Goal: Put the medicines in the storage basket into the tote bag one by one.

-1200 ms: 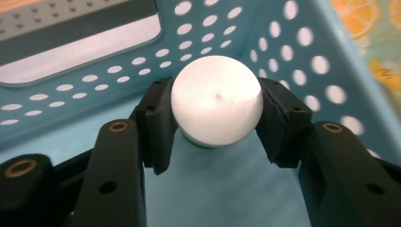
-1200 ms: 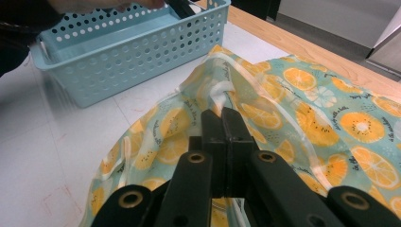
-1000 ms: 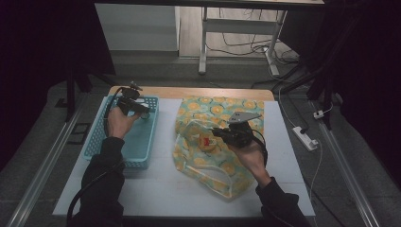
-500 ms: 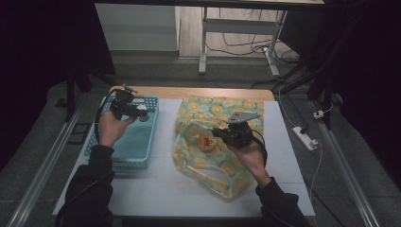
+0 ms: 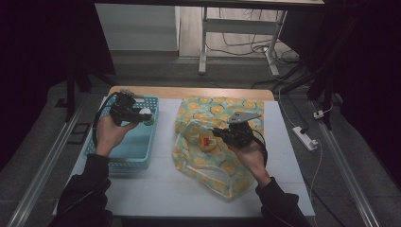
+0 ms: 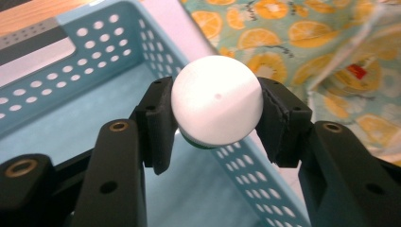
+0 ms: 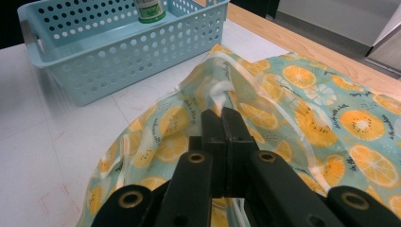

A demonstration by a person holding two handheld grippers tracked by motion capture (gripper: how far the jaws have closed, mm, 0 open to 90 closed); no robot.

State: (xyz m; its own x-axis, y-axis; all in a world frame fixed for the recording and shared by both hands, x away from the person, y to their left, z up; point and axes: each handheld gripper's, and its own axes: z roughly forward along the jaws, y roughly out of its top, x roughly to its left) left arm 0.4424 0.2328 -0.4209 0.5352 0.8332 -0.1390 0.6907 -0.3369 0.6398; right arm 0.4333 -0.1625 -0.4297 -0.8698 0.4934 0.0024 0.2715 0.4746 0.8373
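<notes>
Bottle (image 6: 216,106) — white-capped, green below — sits clamped in left tool (image 6: 215,118) above basket (image 6: 56,118); right tool (image 7: 222,124) pinches bag (image 7: 302,94).

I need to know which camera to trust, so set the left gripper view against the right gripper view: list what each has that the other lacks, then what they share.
Left gripper view, not the right: the white round cap of the bottle clamped in the left gripper, and a red-labelled item inside the orange-print bag. Right gripper view, not the left: the right gripper shut on the bag's fabric, and the bottle's green lower body. Both: the blue perforated basket, the bag, the bottle.
</notes>
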